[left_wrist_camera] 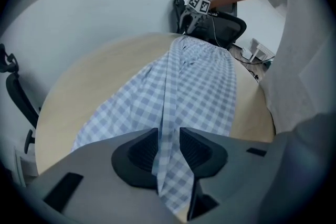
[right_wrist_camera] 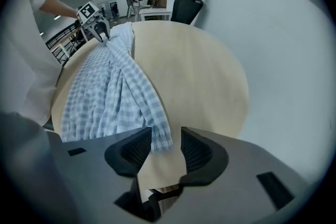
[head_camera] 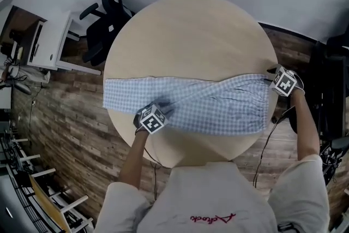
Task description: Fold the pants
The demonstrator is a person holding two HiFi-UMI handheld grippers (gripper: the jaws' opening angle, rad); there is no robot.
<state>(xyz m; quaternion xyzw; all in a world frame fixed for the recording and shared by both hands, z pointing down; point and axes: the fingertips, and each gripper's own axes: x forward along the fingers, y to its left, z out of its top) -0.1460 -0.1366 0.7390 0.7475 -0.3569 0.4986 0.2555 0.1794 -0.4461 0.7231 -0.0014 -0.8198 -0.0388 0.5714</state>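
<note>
One pair of blue-and-white checked pants [head_camera: 218, 103] lies spread across the near half of the round wooden table [head_camera: 191, 30], reaching from the table's left rim to its right rim. A long ridge of cloth runs diagonally over the flat part.

Left gripper [left_wrist_camera: 169, 147]: pointed steeply down at the pants' near-left part. Its jaws are clenched on a raised fold of the checked cloth, which fills the gap between the pads.

Right gripper [right_wrist_camera: 166, 147]: at the right rim of the table, at the pants' far-right corner. Its jaws stand apart and grip nothing. A gathered edge of the cloth lies just in front of the gap, near the left pad, with bare tabletop between the pads.

A black office chair [head_camera: 103, 13] stands beyond the table, well apart from the pants.
</note>
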